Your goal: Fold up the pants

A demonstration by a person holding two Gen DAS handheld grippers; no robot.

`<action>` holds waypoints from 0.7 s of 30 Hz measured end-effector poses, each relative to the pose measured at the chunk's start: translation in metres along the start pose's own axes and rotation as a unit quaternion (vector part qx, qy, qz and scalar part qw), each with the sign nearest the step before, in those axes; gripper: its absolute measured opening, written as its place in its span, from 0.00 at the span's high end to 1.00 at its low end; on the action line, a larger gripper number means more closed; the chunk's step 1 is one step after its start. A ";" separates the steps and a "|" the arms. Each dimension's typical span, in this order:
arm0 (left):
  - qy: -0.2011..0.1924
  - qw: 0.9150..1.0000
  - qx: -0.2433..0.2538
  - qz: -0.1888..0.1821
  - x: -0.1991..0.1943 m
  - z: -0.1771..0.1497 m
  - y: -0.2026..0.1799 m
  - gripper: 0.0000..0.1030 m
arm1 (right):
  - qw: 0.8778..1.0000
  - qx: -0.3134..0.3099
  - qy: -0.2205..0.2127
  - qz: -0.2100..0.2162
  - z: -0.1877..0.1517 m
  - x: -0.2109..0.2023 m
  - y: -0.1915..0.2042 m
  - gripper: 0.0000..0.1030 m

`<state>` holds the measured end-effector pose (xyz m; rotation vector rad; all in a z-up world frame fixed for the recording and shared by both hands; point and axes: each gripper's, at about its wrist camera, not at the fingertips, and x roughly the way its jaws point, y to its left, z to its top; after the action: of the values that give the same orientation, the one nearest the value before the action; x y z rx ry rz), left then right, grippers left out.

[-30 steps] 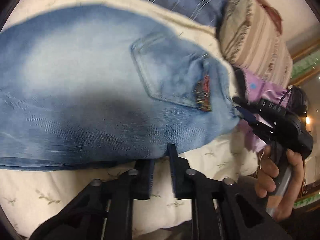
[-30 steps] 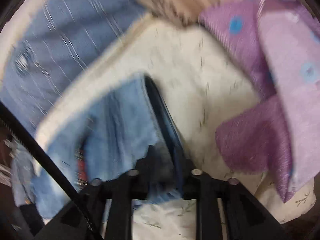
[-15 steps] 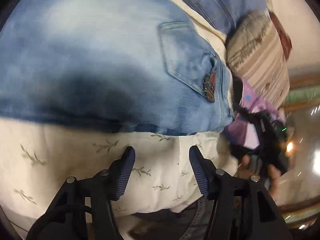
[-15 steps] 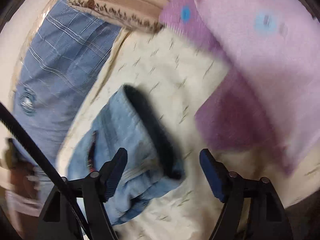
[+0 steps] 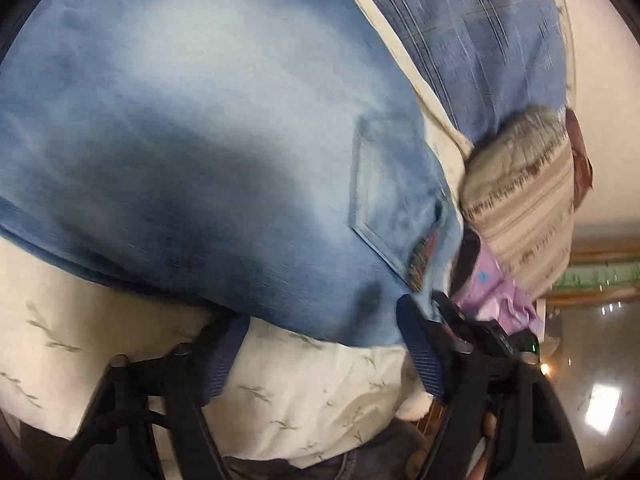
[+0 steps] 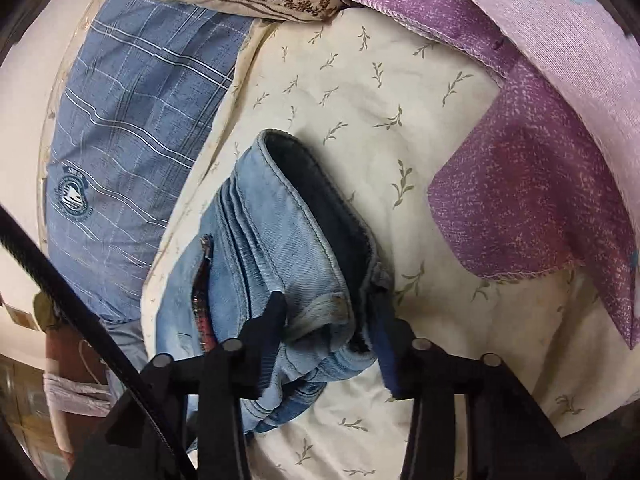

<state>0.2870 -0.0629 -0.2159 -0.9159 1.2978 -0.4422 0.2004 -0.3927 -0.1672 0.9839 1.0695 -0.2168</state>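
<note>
Light blue faded jeans [image 5: 208,128] lie flat on a cream bed sheet with a leaf print [image 5: 280,392]. A back pocket [image 5: 392,200] with a red label sits near the waistband. My left gripper [image 5: 320,344] is open, its jaws straddling the near edge of the jeans by the waist. In the right wrist view the waistband end of the jeans [image 6: 288,248] is bunched, with the dark inside showing. My right gripper [image 6: 328,332] is open around that waistband corner, fingers on either side of it.
A blue checked pillow [image 6: 132,128] lies at the far left, a beige striped pillow [image 5: 528,208] beyond the waist, and a purple blanket [image 6: 532,184] at the right. The right gripper's body [image 5: 480,332] shows in the left wrist view beside the waistband.
Both grippers were shut on the jeans edge a second ago, then opened and let go. They have since moved back in, open jaws now straddling the jeans edge and waistband.
</note>
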 end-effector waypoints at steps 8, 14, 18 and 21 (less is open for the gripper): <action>0.009 0.998 0.059 0.005 0.003 -0.009 -0.019 0.92 | 0.995 -0.079 -0.067 -0.002 -0.001 -0.036 0.028 0.86; 0.021 0.990 0.126 0.056 0.022 -0.013 -0.016 0.86 | 0.994 -0.067 -0.004 -0.083 0.004 0.004 0.015 0.77; -0.021 0.975 0.214 0.060 -0.018 -0.026 -0.038 0.65 | 0.988 -0.107 -0.087 -0.074 -0.001 -0.025 0.036 0.51; -0.075 0.959 0.263 0.077 -0.066 -0.030 -0.041 0.50 | 0.974 -0.165 -0.153 -0.037 -0.016 -0.049 0.063 0.32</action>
<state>0.2501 -0.0482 -0.1425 -0.3902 1.0285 -0.5497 0.2027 -0.3580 -0.0936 0.5892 0.8256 -0.2339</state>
